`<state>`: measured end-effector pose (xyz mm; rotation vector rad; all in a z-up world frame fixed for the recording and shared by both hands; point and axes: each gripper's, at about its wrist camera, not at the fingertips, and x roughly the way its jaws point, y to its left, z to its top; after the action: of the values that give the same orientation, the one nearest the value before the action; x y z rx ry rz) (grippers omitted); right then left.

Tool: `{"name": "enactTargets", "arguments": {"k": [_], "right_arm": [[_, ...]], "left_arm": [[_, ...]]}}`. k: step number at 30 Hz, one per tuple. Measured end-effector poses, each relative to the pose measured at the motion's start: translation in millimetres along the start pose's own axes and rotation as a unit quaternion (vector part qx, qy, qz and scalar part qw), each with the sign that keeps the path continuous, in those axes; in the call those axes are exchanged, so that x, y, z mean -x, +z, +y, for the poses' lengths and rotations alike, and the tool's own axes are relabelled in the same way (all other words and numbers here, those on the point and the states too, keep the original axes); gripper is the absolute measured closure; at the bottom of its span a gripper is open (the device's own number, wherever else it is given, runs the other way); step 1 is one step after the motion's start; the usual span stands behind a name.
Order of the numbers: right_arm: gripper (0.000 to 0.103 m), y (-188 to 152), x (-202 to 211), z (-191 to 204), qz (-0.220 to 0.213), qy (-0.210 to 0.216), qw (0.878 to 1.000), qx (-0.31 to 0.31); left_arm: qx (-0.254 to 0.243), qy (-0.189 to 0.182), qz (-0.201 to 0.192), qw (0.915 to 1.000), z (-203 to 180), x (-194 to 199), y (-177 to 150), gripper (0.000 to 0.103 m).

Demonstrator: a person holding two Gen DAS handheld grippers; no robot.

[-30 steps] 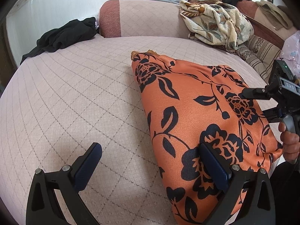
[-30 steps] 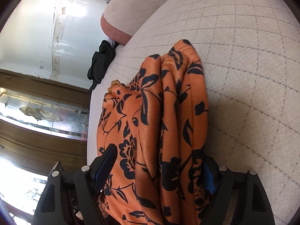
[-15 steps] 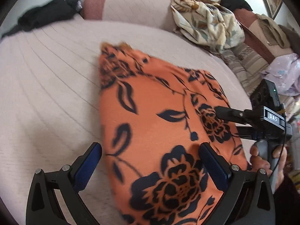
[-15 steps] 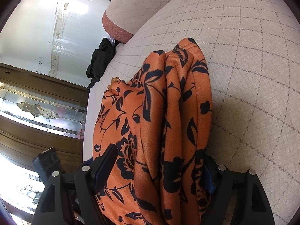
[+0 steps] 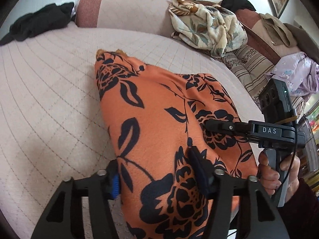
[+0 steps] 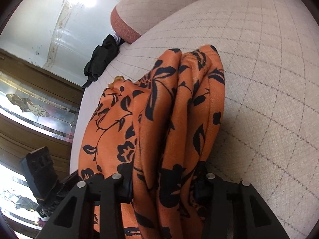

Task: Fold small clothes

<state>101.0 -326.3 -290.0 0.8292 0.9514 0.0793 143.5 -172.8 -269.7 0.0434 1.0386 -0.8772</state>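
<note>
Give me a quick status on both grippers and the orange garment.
Left gripper just closed, shut on orange floral garment. Right gripper just closed, shut on its bunched folds. Garment on the quilted cushion; black clothing lies well clear.

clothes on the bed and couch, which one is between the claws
The orange garment with black flowers; both claws grip its near edge. The black one and the cream floral one lie untouched farther back.
</note>
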Motion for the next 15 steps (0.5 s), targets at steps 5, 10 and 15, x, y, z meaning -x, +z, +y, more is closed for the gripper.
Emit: {"name": "enactTargets", "arguments": {"k": [5,10,15], "right_arm": [[0.062,-1.7,1.5,14.2,-0.019,0.006,1.0,0.024],[0.062,-3.9,-2.5,17.4,-0.027,0.002,0.999,0.027],[0.062,1.8,-9.1,5.6,-0.01,0.001,1.0,-0.005]], "left_arm": [[-0.01,0.013,-0.008,0.9998,-4.1,9.8,0.7,0.054],[-0.019,0.028,-0.006,0.9994,-6.3,13.5,0.9,0.052],[0.045,0.028,0.025,0.9982,15.6,-1.6,-2.2,0.019]]}}
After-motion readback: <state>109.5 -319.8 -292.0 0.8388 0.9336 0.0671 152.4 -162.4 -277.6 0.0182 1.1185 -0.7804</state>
